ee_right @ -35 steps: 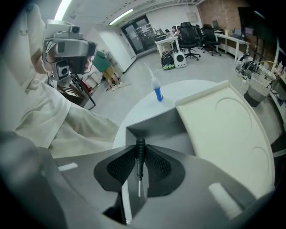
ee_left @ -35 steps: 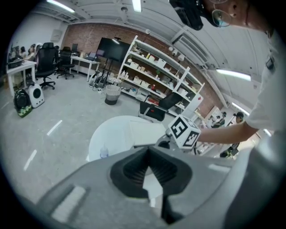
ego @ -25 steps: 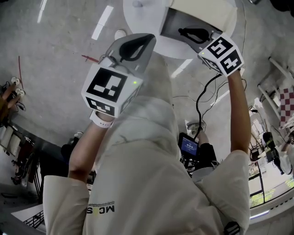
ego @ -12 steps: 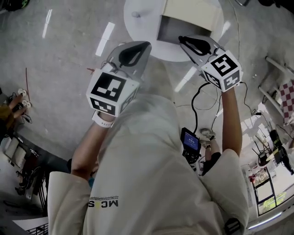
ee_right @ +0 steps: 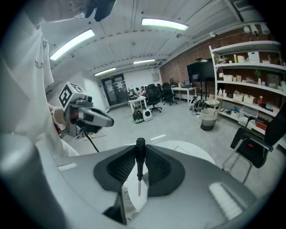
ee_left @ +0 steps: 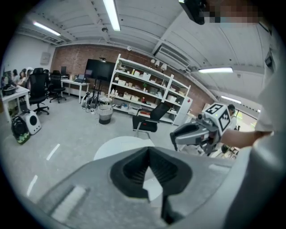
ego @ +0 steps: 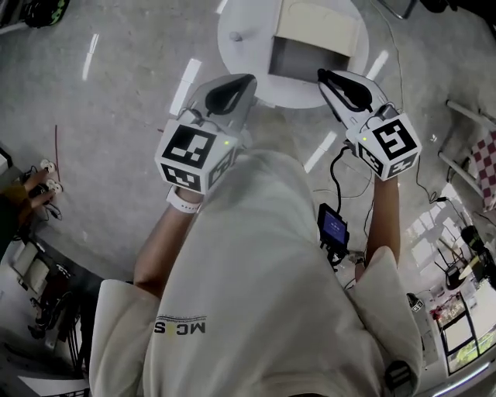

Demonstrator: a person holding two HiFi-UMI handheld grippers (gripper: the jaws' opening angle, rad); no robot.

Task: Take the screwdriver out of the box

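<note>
Grey concrete floor (ego: 116,116) spread under the round white tabletop (ego: 240,19), but the action was all with the screwdriver (ee_right: 140,166). It sat pinched between the jaws of the right gripper (ee_right: 140,156), black handle out at the jaw tips, thin shaft pointing back along the pads. So the right jaws were clamped on it, and it was out of the box (ego: 318,27), held in the air just in front of the box's open grey side, near the tabletop's edge. In the head view the tool itself was too small to pick out. Across from it, the left gripper (ego: 226,91) hung at about the same level, jaws closed together on nothing, with only tabletop showing through the gap behind the pads.

The worry from here looked to be the grip, which caught only a slim handle on a narrow strip of pad. A quick swing, or a knock against the box wall, could let the tool pivot or slide free. The right gripper hovered about over the tabletop's rim, so a drop might go to the floor rather than the tabletop.
</note>
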